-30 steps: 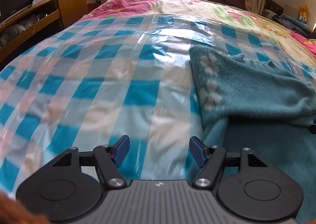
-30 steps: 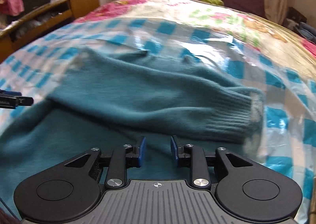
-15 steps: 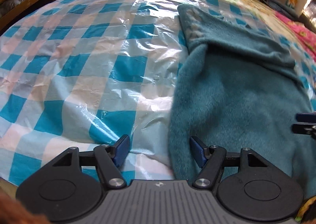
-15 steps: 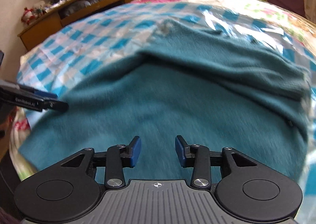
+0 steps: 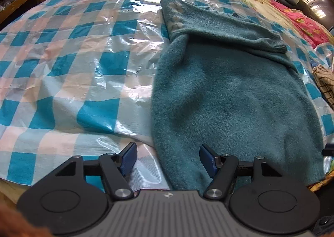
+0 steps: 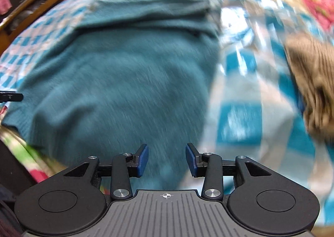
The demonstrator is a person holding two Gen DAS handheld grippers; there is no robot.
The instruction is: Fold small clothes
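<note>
Teal sweater (image 5: 229, 90) lies flat on the plastic-covered checked bedspread (image 5: 73, 69), its hem under both our grippers. It looks soft, thick and limp, so we judge the hem corners the best hold. Left gripper (image 5: 168, 160) gapes wide, empty; right gripper (image 6: 167, 160), just opened partway, holds nothing.

Bed (image 5: 62, 65) under checked plastic sheet, teal sweater (image 5: 229, 94), beige knit (image 6: 311, 82)

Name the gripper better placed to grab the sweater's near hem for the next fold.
Left, probably. The left gripper is open, with the sweater edge between its fingers and a sharp view. The right gripper, jaws just opened, hangs over the other edge, badly blurred.
</note>
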